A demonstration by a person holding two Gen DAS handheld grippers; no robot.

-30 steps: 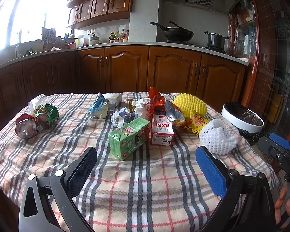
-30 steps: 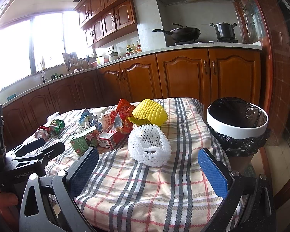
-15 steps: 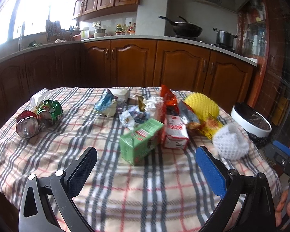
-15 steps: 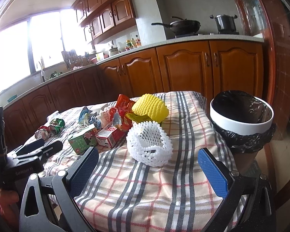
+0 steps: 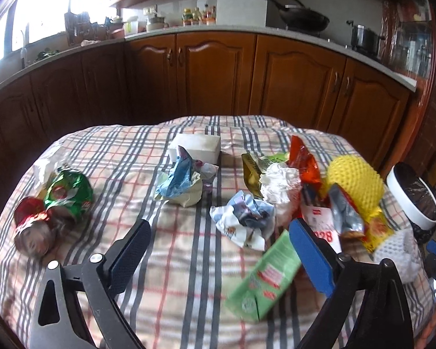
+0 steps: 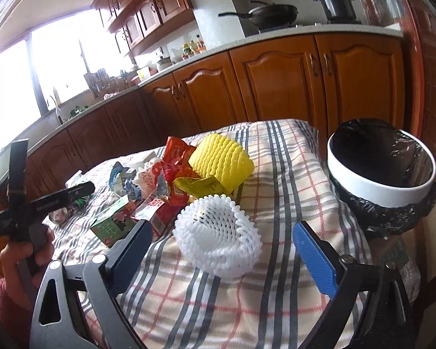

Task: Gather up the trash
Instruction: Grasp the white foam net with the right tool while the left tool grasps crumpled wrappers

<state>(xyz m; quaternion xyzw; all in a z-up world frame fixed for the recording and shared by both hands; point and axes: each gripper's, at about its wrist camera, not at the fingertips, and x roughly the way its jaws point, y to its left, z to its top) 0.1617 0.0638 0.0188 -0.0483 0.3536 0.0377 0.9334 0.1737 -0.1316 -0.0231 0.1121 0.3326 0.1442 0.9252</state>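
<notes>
Hovering wide open above the checked cloth (image 5: pixel 189 261): left gripper (image 5: pixel 218 247) near green carton (image 5: pixel 264 276), right gripper (image 6: pixel 222 247) around white foam net (image 6: pixel 218 244).

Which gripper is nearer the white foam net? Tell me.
Right. The right gripper is open with the white foam net just ahead between its fingers. The left gripper is open over the green carton, the net off to its right.

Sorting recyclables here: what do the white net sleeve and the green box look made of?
White net sleeve: likely soft foam mesh, matte, with an open lattice. Green box: apparently printed paperboard carton with folded edges, though blurred.
</notes>
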